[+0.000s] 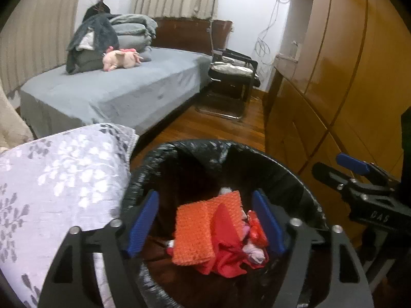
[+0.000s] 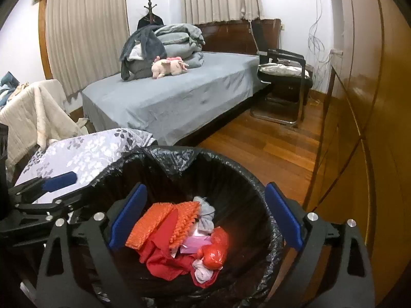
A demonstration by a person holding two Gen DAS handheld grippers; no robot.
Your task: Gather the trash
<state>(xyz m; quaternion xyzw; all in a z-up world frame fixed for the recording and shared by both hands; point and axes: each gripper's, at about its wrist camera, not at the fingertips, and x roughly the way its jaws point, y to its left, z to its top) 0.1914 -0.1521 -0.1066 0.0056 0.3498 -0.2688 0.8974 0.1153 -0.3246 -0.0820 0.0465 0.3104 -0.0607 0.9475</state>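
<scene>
A bin lined with a black bag [image 1: 195, 146] [image 2: 231, 169] stands on the wooden floor right below both grippers. Inside lies trash: an orange bubble-wrap sheet [image 1: 192, 233] [image 2: 151, 223], red cloth [image 1: 226, 261] [image 2: 164, 261], a red plastic wad [image 2: 215, 249] and pale scraps. My left gripper [image 1: 205, 223] is open and empty above the bin's mouth. My right gripper [image 2: 205, 218] is open and empty above the same bin. Each gripper shows at the edge of the other's view.
A floral-covered cushion [image 1: 59, 179] [image 2: 84, 151] presses against the bin's left side. A grey bed [image 1: 115, 92] [image 2: 179, 97] with folded bedding and a pink plush pig lies beyond. A metal chair [image 2: 282, 77] stands by the bed. A wooden wardrobe [image 1: 346, 77] runs along the right.
</scene>
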